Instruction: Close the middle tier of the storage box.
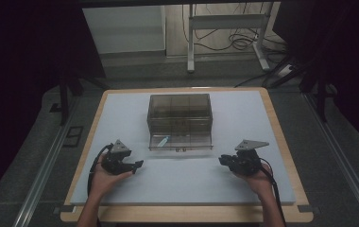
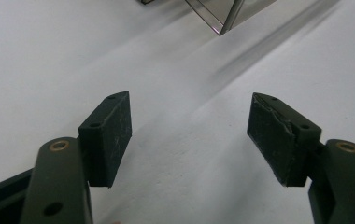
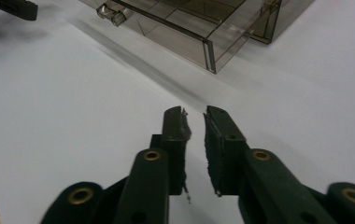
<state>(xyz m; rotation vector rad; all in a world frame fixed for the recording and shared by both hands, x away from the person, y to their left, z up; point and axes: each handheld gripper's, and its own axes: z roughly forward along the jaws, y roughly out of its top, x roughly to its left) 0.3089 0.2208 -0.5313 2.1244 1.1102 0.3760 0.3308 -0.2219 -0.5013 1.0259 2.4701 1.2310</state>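
The clear box [image 1: 180,115] sits in the middle of the counter [image 1: 121,189] with its drawer [image 1: 181,142] pulled out, the left tool [image 1: 137,165] wide open and empty, the right tool [image 3: 195,116] almost closed on nothing, so next comes pushing the drawer in, I think.

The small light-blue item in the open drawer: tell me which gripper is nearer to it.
Left. The left gripper lies just below-left of the light-blue item in the drawer; the right gripper sits farther off, to its lower right.
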